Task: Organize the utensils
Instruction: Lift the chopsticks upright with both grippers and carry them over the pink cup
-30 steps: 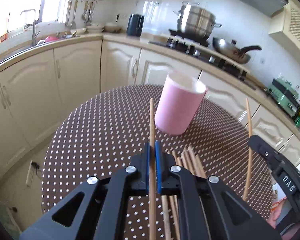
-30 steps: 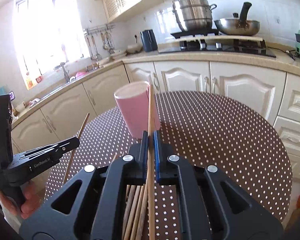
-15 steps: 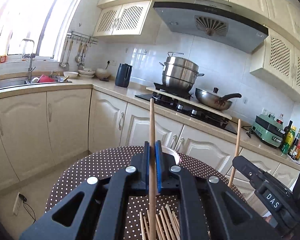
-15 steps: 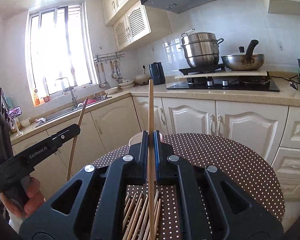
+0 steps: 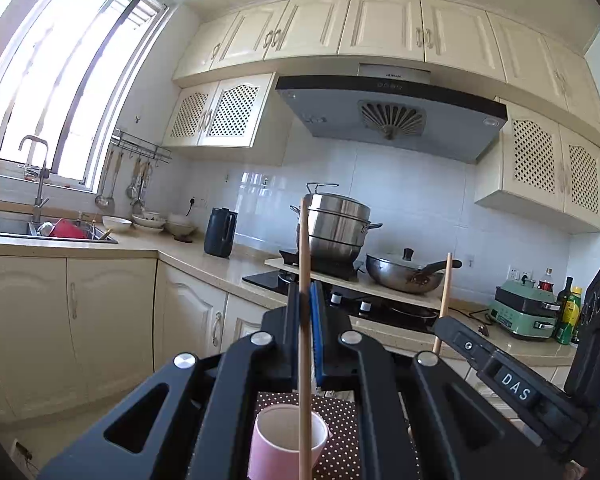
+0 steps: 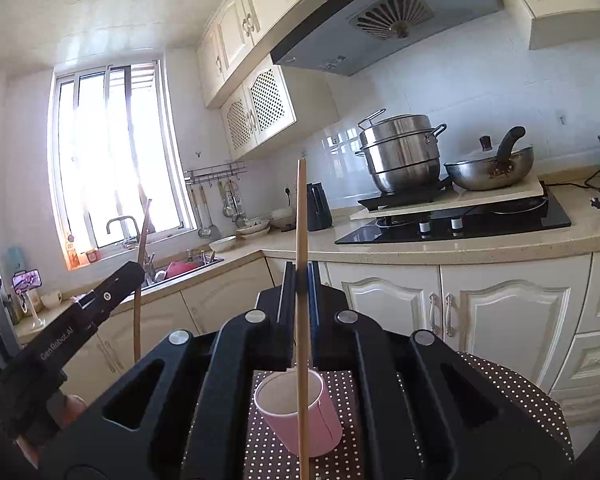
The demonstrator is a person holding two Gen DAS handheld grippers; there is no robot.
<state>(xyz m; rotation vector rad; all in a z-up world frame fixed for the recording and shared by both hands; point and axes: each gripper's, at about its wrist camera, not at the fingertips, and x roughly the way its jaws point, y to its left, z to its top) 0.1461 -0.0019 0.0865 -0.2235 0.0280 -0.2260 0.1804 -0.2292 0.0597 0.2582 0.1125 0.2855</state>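
My left gripper (image 5: pixel 305 300) is shut on a wooden chopstick (image 5: pixel 304 264) held upright. Its lower end hangs over the open mouth of the pink cup (image 5: pixel 286 436). My right gripper (image 6: pixel 300 280) is shut on another wooden chopstick (image 6: pixel 301 240), also upright, above the pink cup (image 6: pixel 300 416) on the dotted brown tablecloth (image 6: pixel 512 396). The right gripper with its chopstick (image 5: pixel 444 284) shows at the right of the left wrist view. The left gripper with its chopstick (image 6: pixel 140 264) shows at the left of the right wrist view.
Behind the table runs a kitchen counter (image 6: pixel 460 244) with a hob, a steel steamer pot (image 6: pixel 400 152) and a wok (image 6: pixel 492 168). A black kettle (image 5: pixel 219 232) and a sink (image 5: pixel 28 228) stand to the left. The other chopsticks on the table are out of view.
Both grippers have risen and tilted up, each with its chopstick. The view went from the table top to the cupboards. The cup now sits below the jaws, and the chopstick pile has left view.
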